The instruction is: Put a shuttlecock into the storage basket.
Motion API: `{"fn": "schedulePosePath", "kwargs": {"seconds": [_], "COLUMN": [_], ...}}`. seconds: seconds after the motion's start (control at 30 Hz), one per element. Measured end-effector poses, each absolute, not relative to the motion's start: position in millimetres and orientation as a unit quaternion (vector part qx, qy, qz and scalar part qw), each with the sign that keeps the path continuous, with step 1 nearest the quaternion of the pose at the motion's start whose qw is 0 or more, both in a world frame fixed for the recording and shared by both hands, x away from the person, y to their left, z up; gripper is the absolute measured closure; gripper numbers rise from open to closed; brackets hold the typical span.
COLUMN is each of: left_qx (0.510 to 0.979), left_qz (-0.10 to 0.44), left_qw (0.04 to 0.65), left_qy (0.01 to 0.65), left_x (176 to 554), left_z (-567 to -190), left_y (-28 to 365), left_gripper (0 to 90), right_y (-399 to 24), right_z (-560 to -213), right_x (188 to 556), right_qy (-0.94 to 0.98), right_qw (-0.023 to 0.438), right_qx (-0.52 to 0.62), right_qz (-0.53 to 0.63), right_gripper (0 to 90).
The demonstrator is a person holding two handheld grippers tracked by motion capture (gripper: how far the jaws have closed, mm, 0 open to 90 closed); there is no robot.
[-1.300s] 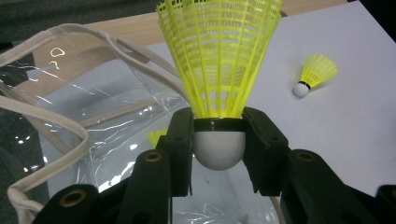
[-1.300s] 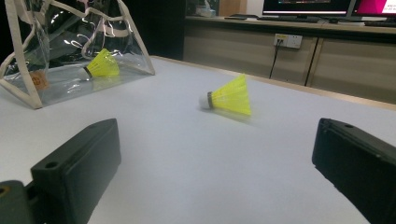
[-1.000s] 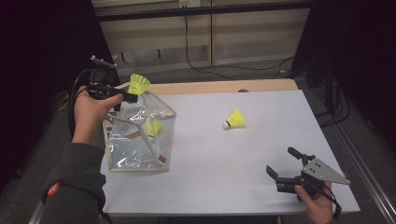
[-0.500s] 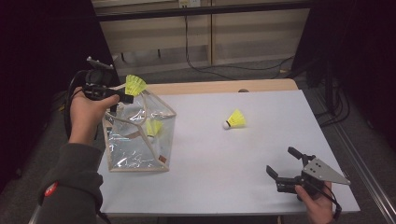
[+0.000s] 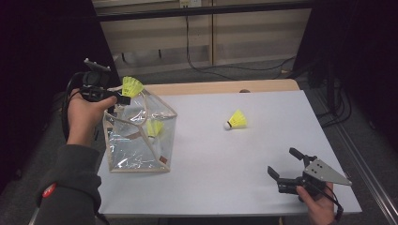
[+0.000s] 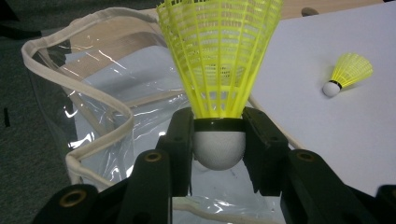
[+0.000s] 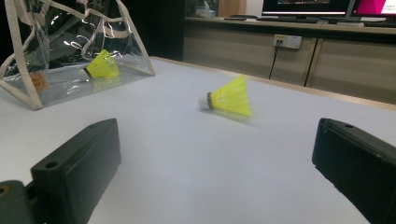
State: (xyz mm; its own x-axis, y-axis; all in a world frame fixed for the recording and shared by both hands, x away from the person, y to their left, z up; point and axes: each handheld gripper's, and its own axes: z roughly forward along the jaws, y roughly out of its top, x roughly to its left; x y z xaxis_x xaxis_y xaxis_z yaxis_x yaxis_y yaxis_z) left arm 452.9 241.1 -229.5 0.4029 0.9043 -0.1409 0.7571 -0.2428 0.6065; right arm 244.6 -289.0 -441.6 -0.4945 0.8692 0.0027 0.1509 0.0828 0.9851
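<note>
My left gripper [image 5: 121, 97] is shut on the white cork of a yellow shuttlecock [image 5: 132, 86], held above the top left corner of a clear plastic bag [image 5: 126, 150] with beige trim. In the left gripper view the gripper [image 6: 218, 140] clamps the cork from both sides. The shuttlecock's [image 6: 219, 70] skirt points up over the bag's open rim [image 6: 93, 93]. A second shuttlecock [image 5: 154, 127] lies inside the bag. A third shuttlecock [image 5: 236, 120] lies on its side on the white table [image 5: 225, 187]. My right gripper [image 5: 282, 161] rests open at the front right, nothing between its jaws.
The right gripper view looks across the table at the loose shuttlecock [image 7: 229, 97] and the bag [image 7: 56, 88] farther left. A wooden strip [image 5: 211, 87] runs along the table's back edge, with low cabinets [image 5: 234, 33] and a dangling cable behind.
My left gripper has shifted a little to the left with the shuttlecock still in it. The right gripper has stayed put.
</note>
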Motion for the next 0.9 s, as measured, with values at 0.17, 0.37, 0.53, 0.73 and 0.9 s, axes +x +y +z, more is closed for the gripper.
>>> {"fn": "schedulePosePath", "kwargs": {"seconds": [0.17, 0.37, 0.53, 0.73, 0.9], "left_qx": [0.779, 0.776, 0.776, 0.774, 0.774], "left_qz": [0.121, 0.120, 0.123, 0.124, 0.123], "left_qw": [0.305, 0.302, 0.298, 0.296, 0.293], "left_qy": [0.534, 0.540, 0.543, 0.545, 0.548], "left_x": [453, 452, 452, 453, 453], "left_z": [-231, -234, -237, -240, -242], "left_y": [243, 247, 249, 250, 252], "left_gripper": [65.0, 65.0, 65.0, 65.0, 64.9], "right_y": [-289, -289, -289, -289, -290], "right_z": [-441, -441, -441, -441, -441], "right_x": [244, 244, 244, 244, 244], "right_qy": [0.661, 0.661, 0.660, 0.659, 0.659], "right_qw": [0.322, 0.323, 0.323, 0.324, 0.324], "right_qx": [0.387, 0.386, 0.386, 0.384, 0.384], "right_qz": [0.557, 0.556, 0.558, 0.560, 0.561], "right_gripper": [1.2, 1.2, 1.2, 1.2, 1.2]}}
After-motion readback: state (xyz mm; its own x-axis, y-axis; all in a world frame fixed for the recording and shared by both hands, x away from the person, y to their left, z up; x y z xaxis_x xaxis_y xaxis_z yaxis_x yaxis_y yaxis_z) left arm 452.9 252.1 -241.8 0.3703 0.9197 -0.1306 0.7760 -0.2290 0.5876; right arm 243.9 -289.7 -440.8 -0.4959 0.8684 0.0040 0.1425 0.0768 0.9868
